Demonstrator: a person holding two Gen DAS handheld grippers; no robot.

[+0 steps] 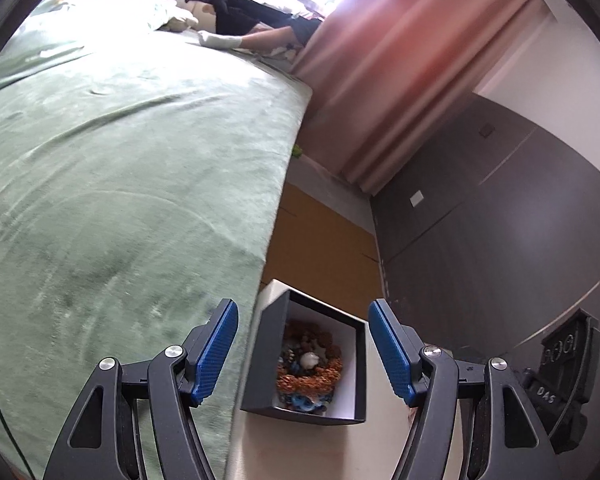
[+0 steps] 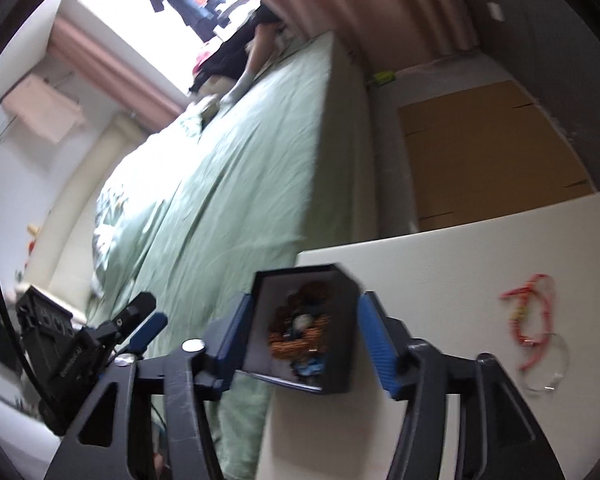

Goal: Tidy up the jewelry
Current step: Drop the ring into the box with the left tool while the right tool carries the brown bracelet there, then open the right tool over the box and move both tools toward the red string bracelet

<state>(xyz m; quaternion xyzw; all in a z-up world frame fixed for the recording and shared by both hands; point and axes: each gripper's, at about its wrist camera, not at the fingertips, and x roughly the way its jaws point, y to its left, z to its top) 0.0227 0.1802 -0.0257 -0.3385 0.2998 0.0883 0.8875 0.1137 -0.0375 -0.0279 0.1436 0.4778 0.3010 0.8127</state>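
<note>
A small black square box (image 2: 304,320) with a white inside is seen at the corner of a white table (image 2: 440,280), right beside a bed with a soft green blanket (image 1: 120,180). The box is filled with a heap of brown and orange bead strings (image 2: 296,328), with a white bead and some blue bits mixed in. The right gripper (image 2: 305,338) is placed around the box, with one blue pad on each side; the pads are held apart, and it cannot be told for sure if they touch the walls, so the box looks let go and not squeezed. The left gripper (image 1: 303,352) is also held wide apart with nothing in it, and the box is seen straight ahead between its blue pads (image 1: 216,352), a little farther off. A red string bracelet (image 2: 528,320) and a thin clear loop (image 2: 552,364) are left lying on the table, off to the right of the box and well apart from it. The bracelet is stretched long, from far to near. The right gripper is judged to be the nearer one, so a sideways move to the right is likely needed to pick the bracelet up across its thin width
</note>
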